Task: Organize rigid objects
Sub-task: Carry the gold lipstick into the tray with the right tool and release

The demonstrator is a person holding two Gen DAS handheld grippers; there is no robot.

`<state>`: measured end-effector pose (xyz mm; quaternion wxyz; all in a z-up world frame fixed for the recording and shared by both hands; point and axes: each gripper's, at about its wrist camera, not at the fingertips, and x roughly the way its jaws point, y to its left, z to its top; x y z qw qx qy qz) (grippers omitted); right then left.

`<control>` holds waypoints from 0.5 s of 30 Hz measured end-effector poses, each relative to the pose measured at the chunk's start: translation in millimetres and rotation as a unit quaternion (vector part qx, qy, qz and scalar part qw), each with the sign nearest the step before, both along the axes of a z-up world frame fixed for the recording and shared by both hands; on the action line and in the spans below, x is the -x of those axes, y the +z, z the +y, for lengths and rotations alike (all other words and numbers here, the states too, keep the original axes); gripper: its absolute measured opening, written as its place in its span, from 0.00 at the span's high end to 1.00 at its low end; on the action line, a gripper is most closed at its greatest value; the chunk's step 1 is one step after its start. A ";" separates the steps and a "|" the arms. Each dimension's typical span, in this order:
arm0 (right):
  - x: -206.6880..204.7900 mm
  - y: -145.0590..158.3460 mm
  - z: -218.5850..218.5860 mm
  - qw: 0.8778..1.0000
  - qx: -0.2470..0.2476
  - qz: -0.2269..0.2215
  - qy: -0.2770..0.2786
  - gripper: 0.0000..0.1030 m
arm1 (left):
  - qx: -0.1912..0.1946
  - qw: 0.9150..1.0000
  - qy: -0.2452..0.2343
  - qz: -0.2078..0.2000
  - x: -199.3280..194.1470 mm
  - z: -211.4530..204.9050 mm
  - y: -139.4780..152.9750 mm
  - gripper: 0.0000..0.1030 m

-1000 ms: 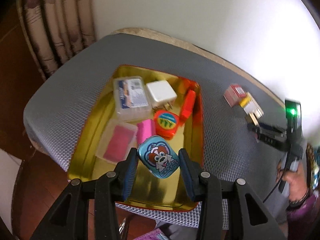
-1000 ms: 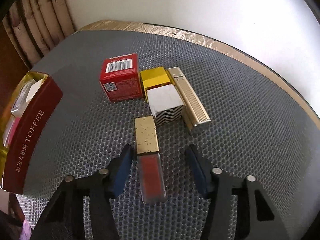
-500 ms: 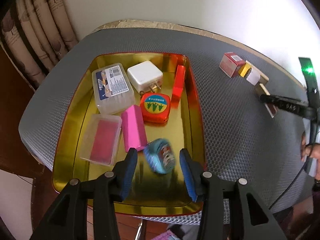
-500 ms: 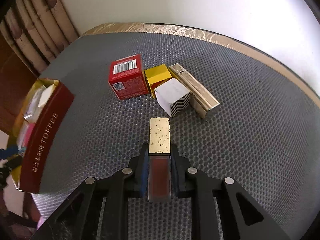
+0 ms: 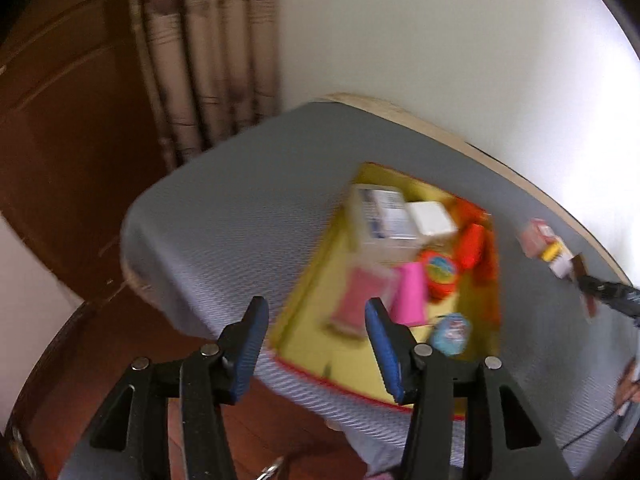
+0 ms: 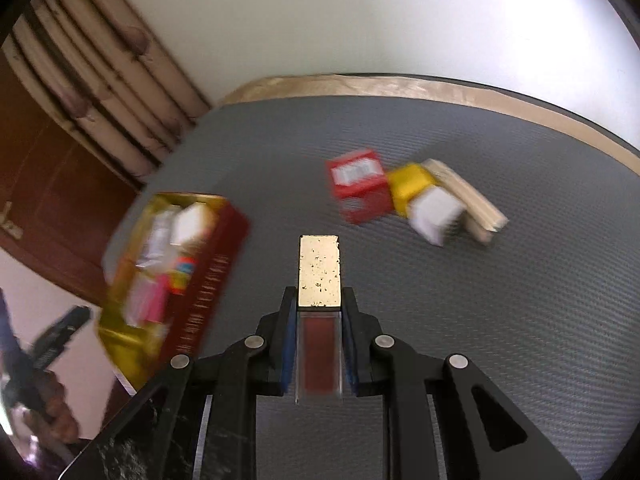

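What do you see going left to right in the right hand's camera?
Red-sided toffee tin → gold-capped clear lip gloss tube in the right gripper → red cardboard box → small yellow box → long champagne-gold case.

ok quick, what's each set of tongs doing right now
Left tongs: open, holding nothing.
Right tongs: closed on the clear rectangular lip gloss tube with the gold cap.
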<state>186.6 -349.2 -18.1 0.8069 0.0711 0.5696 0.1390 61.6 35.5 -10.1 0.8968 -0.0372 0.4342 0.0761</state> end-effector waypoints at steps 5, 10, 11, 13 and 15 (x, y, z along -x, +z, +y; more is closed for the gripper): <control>-0.3 6.9 54.8 0.998 -0.059 0.017 0.028 0.82 | -0.027 0.999 0.018 0.012 11.2 18.0 -12.5 0.49; -4.1 -3.5 127.1 0.992 -0.094 0.050 0.070 0.82 | 0.002 0.999 0.035 0.011 12.0 38.8 -15.6 0.49; -5.6 -6.7 140.2 0.991 -0.097 0.055 0.077 0.82 | 0.006 0.999 0.037 0.011 11.4 40.8 -15.7 0.49; -7.6 -18.3 171.7 0.987 -0.107 0.075 0.089 0.82 | 0.014 0.999 0.039 0.012 10.9 43.2 -15.8 0.49; -11.1 -31.5 196.9 0.985 -0.113 0.095 0.091 0.82 | 0.022 0.999 0.036 0.013 10.9 43.8 -15.3 0.49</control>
